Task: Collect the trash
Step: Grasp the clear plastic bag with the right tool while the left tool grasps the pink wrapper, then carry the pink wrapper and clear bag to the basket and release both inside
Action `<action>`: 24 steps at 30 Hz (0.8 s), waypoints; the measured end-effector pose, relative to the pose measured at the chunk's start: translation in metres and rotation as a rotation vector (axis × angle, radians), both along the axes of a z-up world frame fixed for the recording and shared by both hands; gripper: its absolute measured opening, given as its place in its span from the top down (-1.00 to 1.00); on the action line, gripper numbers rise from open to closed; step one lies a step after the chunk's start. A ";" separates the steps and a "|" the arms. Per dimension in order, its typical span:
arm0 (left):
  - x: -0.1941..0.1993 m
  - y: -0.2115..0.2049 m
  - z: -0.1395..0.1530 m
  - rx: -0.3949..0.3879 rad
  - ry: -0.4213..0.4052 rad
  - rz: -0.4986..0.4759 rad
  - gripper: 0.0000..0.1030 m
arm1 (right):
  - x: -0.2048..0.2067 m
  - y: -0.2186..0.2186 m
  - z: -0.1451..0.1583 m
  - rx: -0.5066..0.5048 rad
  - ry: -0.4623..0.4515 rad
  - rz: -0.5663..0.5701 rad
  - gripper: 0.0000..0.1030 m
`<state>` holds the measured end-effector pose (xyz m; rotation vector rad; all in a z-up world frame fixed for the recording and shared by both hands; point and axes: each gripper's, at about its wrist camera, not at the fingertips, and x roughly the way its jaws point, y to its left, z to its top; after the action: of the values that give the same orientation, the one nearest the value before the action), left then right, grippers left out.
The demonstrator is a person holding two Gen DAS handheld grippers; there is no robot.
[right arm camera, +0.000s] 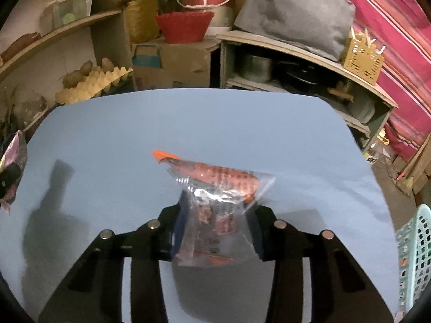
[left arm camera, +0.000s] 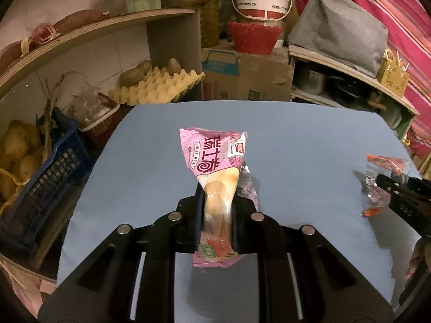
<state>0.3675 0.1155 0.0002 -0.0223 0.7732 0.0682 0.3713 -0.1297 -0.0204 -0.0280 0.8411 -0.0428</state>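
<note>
Pink wrapper [left arm camera: 212,172] front and centre on our left side: our left gripper [left arm camera: 216,207] has its jaws closed down narrow on the swiss roll packet, pinching it through the middle so the printed top stands up above the blue counter [left arm camera: 296,148] and the bottom end hangs out below the pads. The packet looks lifted clear of the surface, with its shadow under it.

Over on our right, the right gripper [right arm camera: 215,215] has a clear plastic wrapper with orange print [right arm camera: 215,188] sitting between its jaws. The jaws stand partly closed around it, the left pad looks to be against the plastic, but the picture is smeared and we cannot tell whether both pads are truly pressing on it. The orange tip of that wrapper pokes out up and to the left over the counter. From the left wrist view we catch the same wrapper at the far right edge, with the right gripper's dark finger across it.

At the lower right edge of the right wrist view, a pale green perforated basket [right arm camera: 414,255] sits just beside the counter. Behind the counter: a yellow egg tray [left arm camera: 159,86] with potatoes on it, a red basket [left arm camera: 254,37] on a cardboard box, and a white bucket [left arm camera: 261,0] above that. A dark blue crate [left arm camera: 45,177] sits off to the left.
</note>
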 end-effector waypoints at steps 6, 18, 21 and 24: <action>-0.015 -0.015 0.006 -0.020 -0.022 -0.005 0.71 | -0.041 -0.064 0.017 -0.020 -0.031 -0.051 0.21; -0.033 -0.105 0.007 0.054 -0.042 -0.115 0.71 | -0.123 -0.232 0.043 0.030 -0.107 -0.273 0.21; -0.043 -0.132 0.008 0.053 -0.045 -0.150 0.71 | -0.136 -0.259 0.043 0.026 -0.110 -0.301 0.21; -0.056 -0.166 0.014 0.082 -0.063 -0.195 0.71 | -0.147 -0.285 0.039 0.048 -0.105 -0.324 0.21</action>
<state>0.3117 -0.0509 0.0137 0.1279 0.7054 -0.0855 0.2241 -0.4146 0.0190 0.1546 0.7343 -0.3264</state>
